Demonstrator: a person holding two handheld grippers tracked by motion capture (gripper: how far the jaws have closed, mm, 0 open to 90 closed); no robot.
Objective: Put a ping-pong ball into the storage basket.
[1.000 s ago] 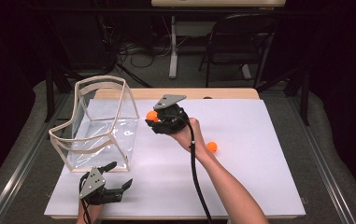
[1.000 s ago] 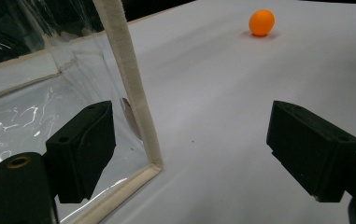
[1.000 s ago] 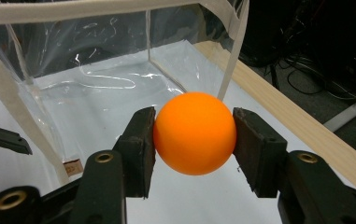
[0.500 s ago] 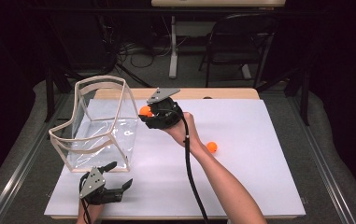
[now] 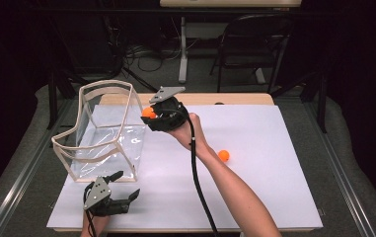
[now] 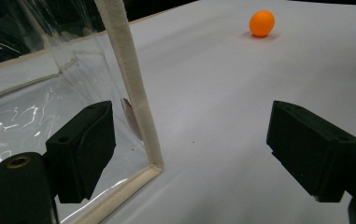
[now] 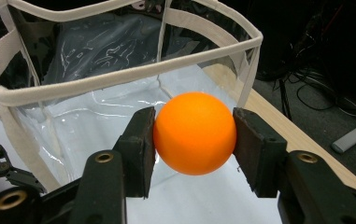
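**Ball carried to the bag's rim**

High view: right gripper [image 5: 152, 116] raised beside the far right corner of the clear plastic bag [image 5: 101, 136], fingers clamped on an orange ball [image 5: 148, 112]. Held just short of the cloth-trimmed rim, probably so as to clear it before a drop inside. Second orange ball [image 5: 223, 155] loose on the white bench [image 5: 274, 148], well apart from the bag. Left gripper [image 5: 124, 190] low by the bag's near corner, fingers apart, nothing between them. Chair and cables beyond the bench lost in the dark.

Left gripper view: fingers [image 6: 84, 149] spread wide around the bag's upright corner seam [image 6: 133, 84], not touching it; perhaps ready to steady the bag. Loose ball [image 6: 262, 23] far off on the bench. Bag's contents hard to read through the glare.

Right gripper view: ball [image 7: 195, 133] squeezed between both pads [image 7: 140, 149], bag mouth [image 7: 133, 77] open straight ahead. Bag bottom blurred by reflections, its left side cut off.
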